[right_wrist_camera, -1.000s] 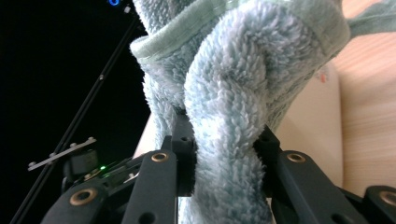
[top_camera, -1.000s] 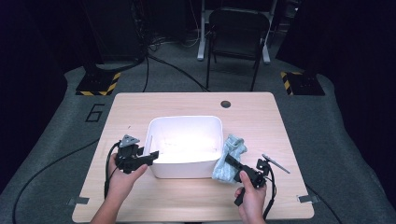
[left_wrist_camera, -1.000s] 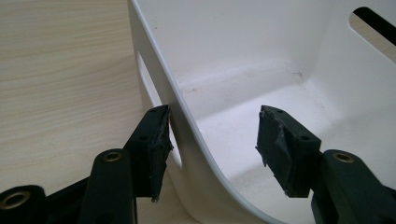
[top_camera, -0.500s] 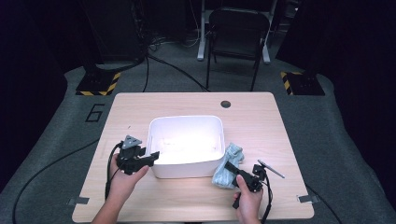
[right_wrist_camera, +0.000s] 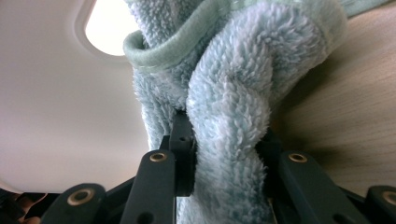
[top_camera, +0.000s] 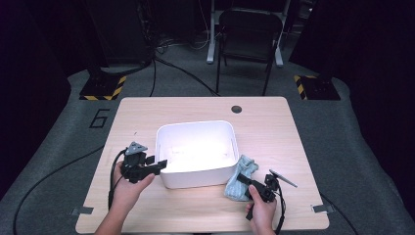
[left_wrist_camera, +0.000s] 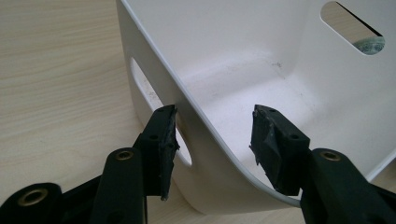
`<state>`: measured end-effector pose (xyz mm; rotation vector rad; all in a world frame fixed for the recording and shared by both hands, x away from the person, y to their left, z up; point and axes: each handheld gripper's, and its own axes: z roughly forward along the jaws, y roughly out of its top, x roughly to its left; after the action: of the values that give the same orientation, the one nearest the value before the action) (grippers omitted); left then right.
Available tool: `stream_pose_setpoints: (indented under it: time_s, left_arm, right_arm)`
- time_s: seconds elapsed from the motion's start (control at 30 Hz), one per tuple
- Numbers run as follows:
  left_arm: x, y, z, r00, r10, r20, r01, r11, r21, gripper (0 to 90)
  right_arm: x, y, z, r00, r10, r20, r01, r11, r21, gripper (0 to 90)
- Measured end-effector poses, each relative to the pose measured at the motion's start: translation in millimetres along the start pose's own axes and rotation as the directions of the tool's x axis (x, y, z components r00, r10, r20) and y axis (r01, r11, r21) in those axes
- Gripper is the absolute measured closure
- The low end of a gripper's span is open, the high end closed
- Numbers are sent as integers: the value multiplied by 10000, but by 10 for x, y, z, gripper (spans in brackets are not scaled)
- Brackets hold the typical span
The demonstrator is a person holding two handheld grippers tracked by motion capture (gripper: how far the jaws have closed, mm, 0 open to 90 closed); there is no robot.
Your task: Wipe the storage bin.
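Observation:
A white plastic bin (top_camera: 195, 179) stands in the middle of the wooden table (top_camera: 274, 132). My left gripper (top_camera: 160, 165) sits at its left wall. Its jaws straddle that wall (left_wrist_camera: 154, 51) beside the handle slot (left_wrist_camera: 140, 77) and have just been closing. The outer pad (left_wrist_camera: 164, 140) is near the wall, and the inner pad (left_wrist_camera: 271, 144) stands off it. My right gripper (top_camera: 243, 180) is low by the bin's front right corner, shut on a light blue fluffy towel (top_camera: 234, 188). The towel (right_wrist_camera: 233, 93) bunches up between the pads, against the bin's side (right_wrist_camera: 60, 116).
A black chair (top_camera: 249, 29) stands beyond the table's far edge, with cables on the floor around it. A small round hole (top_camera: 236, 108) is near the table's back edge. Bare tabletop lies to the left, right and behind the bin.
My right gripper has come down with the towel, from above the bin's right rim to the tabletop by the front right corner. The left gripper has kept its place.

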<state>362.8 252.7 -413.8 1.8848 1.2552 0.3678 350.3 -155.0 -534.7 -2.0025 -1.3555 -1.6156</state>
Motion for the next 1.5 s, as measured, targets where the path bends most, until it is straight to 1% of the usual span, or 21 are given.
stream_pose_setpoints:
  time_s: [0.03, 0.1, 0.2, 0.3, 0.37, 0.47, 0.5, 0.57, 0.7, 0.73, 0.77, 0.87, 0.9, 0.93, 1.0, 1.13, 1.2, 1.23, 1.37, 1.4, 1.5]
  left_arm:
    - [6, -1, 2, 10000, 32, 26, -32, 10000, -42, 501]
    - [14, 0, 7, 10000, 56, 39, -55, 9999, -129, 495]
    - [35, 7, 3, 9999, 5, 125, -1, 9995, -306, 495]
    - [74, 27, -10, 9993, -9, 362, 24, 9991, -421, 494]
    - [92, 31, 14, 9994, 116, 312, -98, 9982, -588, 491]
    - [122, 31, 70, 9990, 369, 264, -355, 9980, -525, 492]
    - [133, 34, 80, 9986, 453, 291, -439, 9980, -448, 492]
    - [155, 45, 106, 9981, 552, 288, -537, 9972, -512, 492]
    - [210, 97, 131, 9981, 585, 199, -571, 9963, -647, 489]
    - [223, 111, 147, 9983, 576, 130, -564, 9954, -773, 488]
    - [244, 132, 147, 9979, 624, 183, -611, 9960, -656, 487]
    - [294, 178, 185, 9970, 746, 187, -729, 9941, -803, 491]
    - [307, 190, 197, 9962, 838, 219, -817, 9933, -814, 500]
    - [319, 202, 209, 9959, 873, 236, -851, 9929, -830, 515]
    - [342, 221, 233, 9954, 921, 245, -893, 9910, -993, 533]
    - [391, 243, 287, 9980, 539, 339, -505, 9942, -950, 533]
    - [412, 251, 318, 9983, 505, 307, -474, 9944, -947, 513]
    - [419, 255, 329, 9984, 446, 334, -412, 9946, -955, 505]
    - [427, 282, 369, 9989, 450, 140, -432, 9928, -1118, 512]
    - [440, 306, 366, 9980, 590, 244, -562, 9931, -1031, 518]
    - [444, 345, 366, 9974, 690, 217, -661, 9916, -1111, 552]
  right_arm:
    - [-18, 4, 4, 9998, -175, -90, 174, 9998, -73, 683]
    - [-26, 8, 1, 9998, -204, -79, 203, 9998, -67, 676]
    - [-25, 2, -2, 9998, -7, -181, 4, 9998, -179, 667]
    - [-27, 1, -15, 9999, 111, -107, -111, 9999, -35, 662]
    - [-31, -1, -15, 9997, 62, -219, -63, 10000, -72, 660]
    - [-37, -4, -11, 9993, 14, -378, -21, 9998, -191, 659]
    - [-24, -7, -23, 9990, 242, -376, -246, 9996, -99, 659]
    - [-13, -11, -32, 9986, 335, -406, -338, 9994, -67, 658]
    - [-28, -12, -50, 9994, 14, -345, -16, 10000, -79, 657]
    - [-25, -17, -49, 9989, 126, -455, -133, 9998, -153, 655]
    - [-29, -18, -54, 9989, 88, -469, -94, 9999, -113, 653]
    - [-38, -25, -58, 9991, 26, -432, -30, 10000, -92, 647]
    - [-33, -24, -70, 9995, 88, -316, -87, 10000, 40, 646]
    - [-22, -31, -69, 9980, 382, -508, -381, 9993, 42, 645]
    - [-27, -32, -74, 9981, 350, -513, -348, 9994, 47, 643]
    - [-22, -39, -78, 9980, 376, -511, -378, 9993, -21, 639]
    - [-20, -39, -86, 9975, 402, -588, -400, 9992, 55, 639]
    - [-33, -38, -78, 9983, 160, -559, -164, 9998, -64, 639]
    - [-35, -41, -86, 9983, 45, -582, -50, 10000, -85, 637]
    - [-35, -42, -87, 9984, 41, -564, -46, 9999, -90, 637]
    - [-33, -44, -84, 9983, 45, -582, -50, 9999, -89, 636]
